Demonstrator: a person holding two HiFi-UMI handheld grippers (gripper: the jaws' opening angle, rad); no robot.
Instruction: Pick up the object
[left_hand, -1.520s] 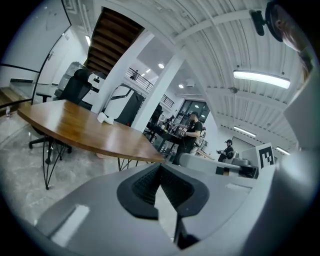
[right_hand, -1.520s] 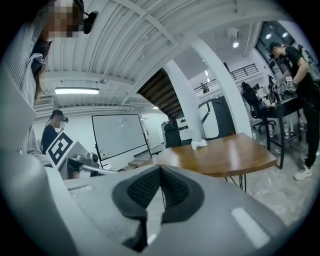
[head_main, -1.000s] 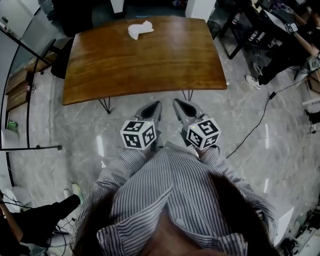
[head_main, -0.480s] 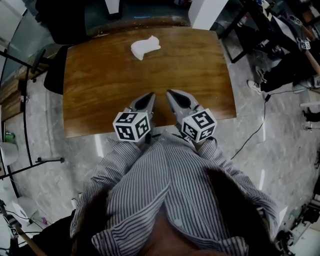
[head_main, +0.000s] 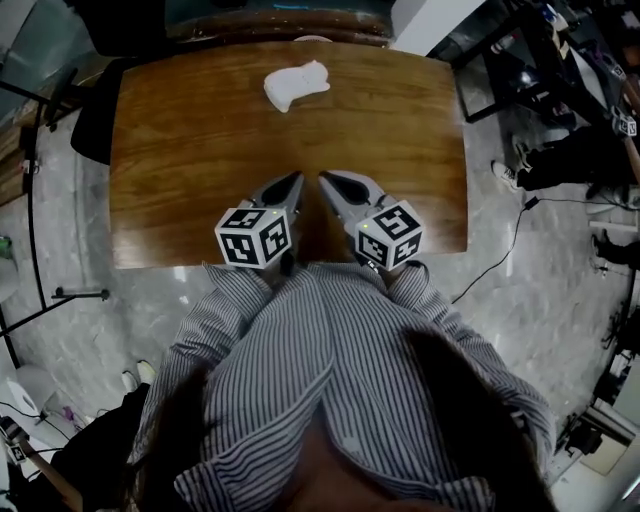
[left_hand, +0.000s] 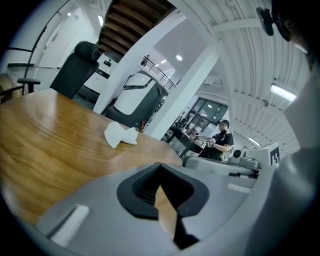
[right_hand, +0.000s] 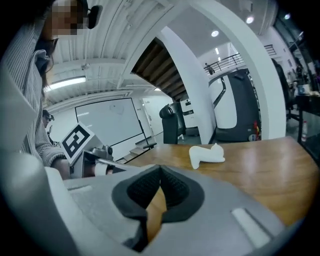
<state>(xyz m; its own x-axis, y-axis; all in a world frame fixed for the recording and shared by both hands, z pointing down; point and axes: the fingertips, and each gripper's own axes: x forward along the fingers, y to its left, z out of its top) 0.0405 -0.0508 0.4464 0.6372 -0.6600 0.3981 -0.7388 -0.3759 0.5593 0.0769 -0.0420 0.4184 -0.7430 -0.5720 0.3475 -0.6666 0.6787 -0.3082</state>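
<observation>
A small white object (head_main: 295, 84) lies on the far part of the brown wooden table (head_main: 180, 150); it also shows as the white object (left_hand: 120, 135) in the left gripper view and the white object (right_hand: 206, 154) in the right gripper view. My left gripper (head_main: 294, 184) and right gripper (head_main: 326, 183) hover side by side over the table's near edge, well short of the object. Both are shut with nothing between their jaws. The left gripper (left_hand: 161, 167) and right gripper (right_hand: 160, 172) point across the table toward the object.
A black chair (head_main: 95, 115) stands at the table's left side. Cables (head_main: 510, 240) run over the marble floor to the right. People sit at desks (head_main: 570, 120) at the right. A dark office chair (right_hand: 172, 122) stands beyond the table.
The view has moved forward: the table has come closer and both grippers, earlier over the floor in front of it, are over its near edge. Both stay shut.
</observation>
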